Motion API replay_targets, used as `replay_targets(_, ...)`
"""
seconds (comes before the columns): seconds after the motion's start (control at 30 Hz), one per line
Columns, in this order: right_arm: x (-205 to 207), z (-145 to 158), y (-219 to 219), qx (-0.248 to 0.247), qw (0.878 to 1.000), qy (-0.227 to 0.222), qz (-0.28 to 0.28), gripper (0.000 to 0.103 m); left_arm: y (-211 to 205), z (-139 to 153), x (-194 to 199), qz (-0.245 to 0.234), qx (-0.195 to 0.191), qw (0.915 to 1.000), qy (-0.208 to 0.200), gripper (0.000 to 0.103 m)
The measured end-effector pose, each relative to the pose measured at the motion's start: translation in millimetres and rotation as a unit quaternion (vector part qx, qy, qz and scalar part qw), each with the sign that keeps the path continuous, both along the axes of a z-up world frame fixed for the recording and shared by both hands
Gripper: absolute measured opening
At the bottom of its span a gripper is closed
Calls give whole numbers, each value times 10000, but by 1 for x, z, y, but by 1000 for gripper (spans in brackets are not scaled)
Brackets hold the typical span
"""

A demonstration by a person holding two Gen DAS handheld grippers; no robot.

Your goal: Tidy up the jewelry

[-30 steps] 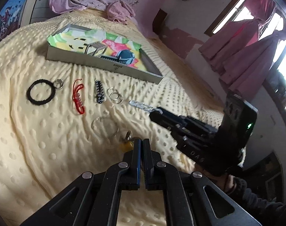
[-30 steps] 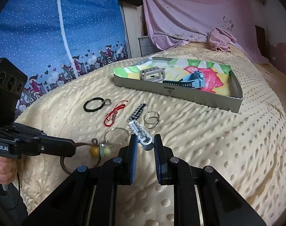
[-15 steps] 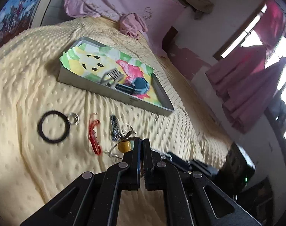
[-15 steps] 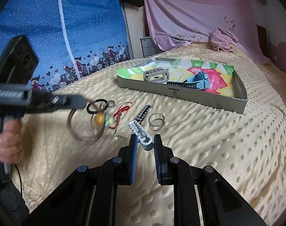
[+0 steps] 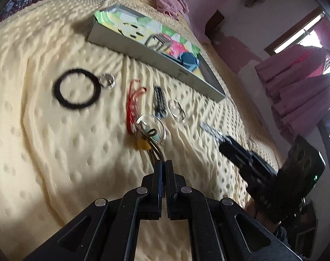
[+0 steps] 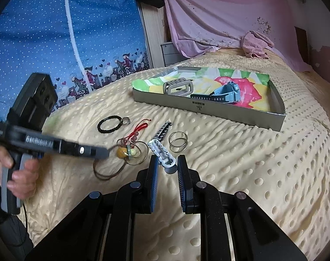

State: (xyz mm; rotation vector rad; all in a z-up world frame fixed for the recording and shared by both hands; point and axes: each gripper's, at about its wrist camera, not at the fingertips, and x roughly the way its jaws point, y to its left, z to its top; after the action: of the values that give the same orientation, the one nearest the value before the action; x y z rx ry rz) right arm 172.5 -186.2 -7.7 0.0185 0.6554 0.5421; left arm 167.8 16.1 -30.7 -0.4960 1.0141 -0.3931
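Note:
My left gripper [image 5: 164, 163] is shut on the brown cord of a necklace with a yellow bead [image 5: 143, 144] and a thin ring; it also shows in the right wrist view [image 6: 122, 152], hanging low over the blanket. My right gripper [image 6: 167, 163] is open, its fingers on either side of the end of a silver link bracelet [image 6: 161, 152] that lies on the bed. A grey box [image 6: 208, 106] at the back holds two watches [image 6: 223, 92]. A black band [image 6: 108, 124], a red cord bracelet [image 6: 140, 128], a dark bracelet [image 6: 163, 130] and two thin rings [image 6: 177, 144] lie in a row.
The yellow dotted blanket [image 6: 262, 163] covers the bed. A pink cloth [image 6: 255, 44] lies at the far end. A blue curtain [image 6: 67, 32] hangs on the left. A small ring [image 5: 106, 80] lies beside the black band.
My left gripper has lifted the bead necklace off the blanket, swung it up and brought it down again near the red cord bracelet. My right gripper has stayed open at the silver bracelet.

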Motion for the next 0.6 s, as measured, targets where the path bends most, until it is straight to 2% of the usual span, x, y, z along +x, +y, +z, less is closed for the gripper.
replay_targets(0.23, -4, 3, 3, -11, 10000, -20, 90, 15, -15, 17, -13, -293, -92, 9995, -65, 3)
replay_targets(0.4, -7, 2, 9, 35, 9993, 75, 375, 15, -9, 21, -13, -236, -129, 9996, -46, 3)
replay_targets(0.5, -9, -2, 16, -63, 9988, 107, 481, 15, -3, 21, -12, -234, -291, 9993, -8, 3)
replay_targets(0.6, -8, -2, 17, -57, 9988, 116, 471, 15, -2, 30, -14, -274, -361, 9989, -125, 3)
